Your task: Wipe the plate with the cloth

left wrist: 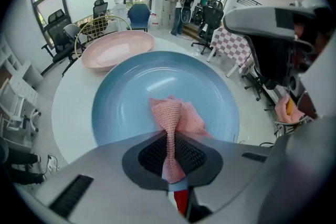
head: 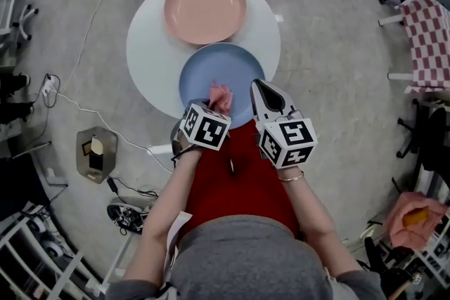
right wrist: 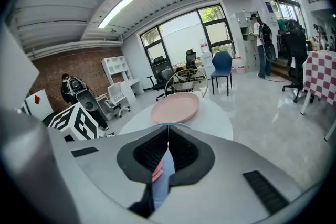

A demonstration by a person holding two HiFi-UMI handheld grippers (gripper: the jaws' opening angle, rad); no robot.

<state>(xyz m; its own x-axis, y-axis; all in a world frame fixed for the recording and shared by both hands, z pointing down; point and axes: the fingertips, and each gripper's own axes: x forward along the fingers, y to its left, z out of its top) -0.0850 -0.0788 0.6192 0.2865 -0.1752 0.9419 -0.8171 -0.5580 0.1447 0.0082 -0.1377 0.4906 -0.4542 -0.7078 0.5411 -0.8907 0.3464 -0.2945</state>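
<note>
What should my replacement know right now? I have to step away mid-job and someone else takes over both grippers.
Left gripper: shut on the cloth, which lies bunched on the near part of the blue plate.
Right gripper: jaw tips together at that plate's right edge; whether it pinches the rim is unclear.
Pink plate: behind, on the same table.
Done: cloth on plate. Left: the wiping; how much is already wiped cannot be told.

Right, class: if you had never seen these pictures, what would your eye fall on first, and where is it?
The pink cloth stands out first, pinched in the left hand-held gripper and resting on the blue plate at the near edge of the round white table. Just behind the blue plate, on the same table, sits an empty pink plate.
</note>
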